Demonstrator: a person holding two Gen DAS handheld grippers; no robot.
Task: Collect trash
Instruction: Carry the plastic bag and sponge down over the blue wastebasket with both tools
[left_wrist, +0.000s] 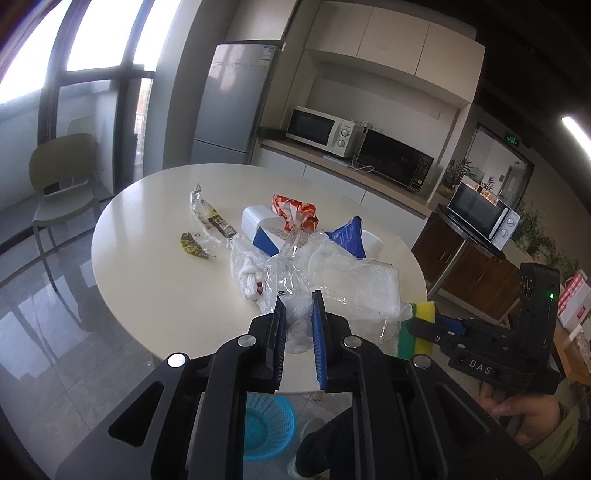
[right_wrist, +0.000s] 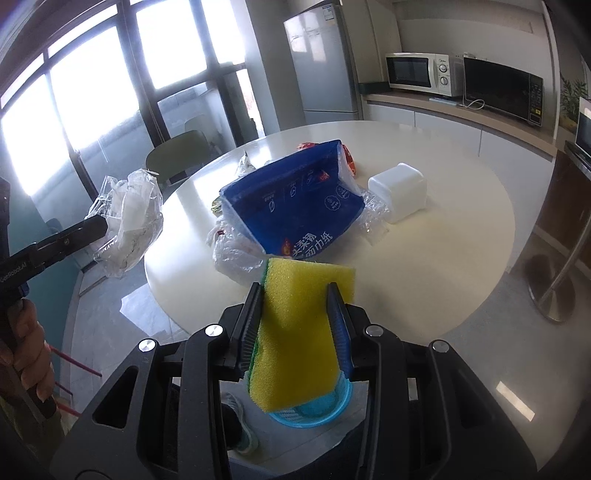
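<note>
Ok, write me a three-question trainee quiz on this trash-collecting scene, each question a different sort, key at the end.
1. True or false: the right tool holds a yellow sponge.
2. What is clamped in the left tool? A) orange wrapper B) clear plastic bag C) white box
3. Fill in: on the floor under the table's edge stands a blue ____.

Key
1. True.
2. B, the clear plastic bag.
3. basket.

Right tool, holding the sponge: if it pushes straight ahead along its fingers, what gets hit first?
Probably the blue plastic tissue wrapper, lying just beyond the yellow sponge on the round white table; depth is uncertain.
</note>
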